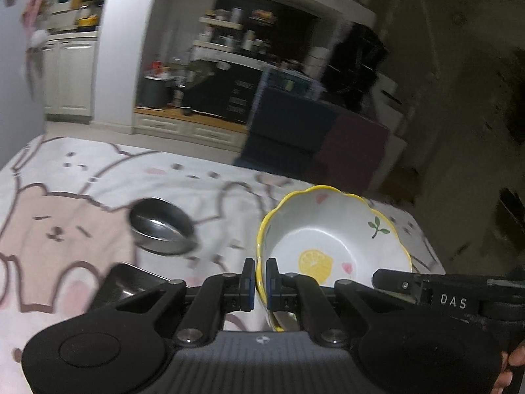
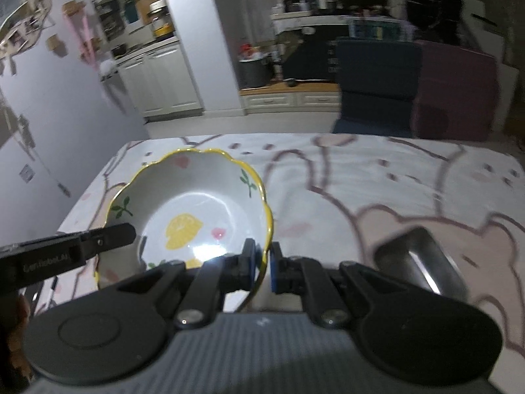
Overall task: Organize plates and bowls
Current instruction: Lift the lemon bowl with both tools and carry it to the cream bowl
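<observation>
Apparently both tools, left tool (image 1: 261, 274) and right tool (image 2: 266, 264), pinch the lemon bowl's (image 1: 331, 229) opposite rims.

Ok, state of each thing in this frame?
Lemon-print bowl: upright, empty, gripped on opposite rims, seemingly lifted.
Left gripper: shut on bowl's rim.
Right gripper: shut on bowl's rim.
Round steel bowl: on the tablecloth, empty.
Rectangular steel tray: on the tablecloth, empty.

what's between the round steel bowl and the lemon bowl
Only bare bear-print cloth lies between the round steel bowl and the lemon bowl, as the left wrist view shows.
</observation>
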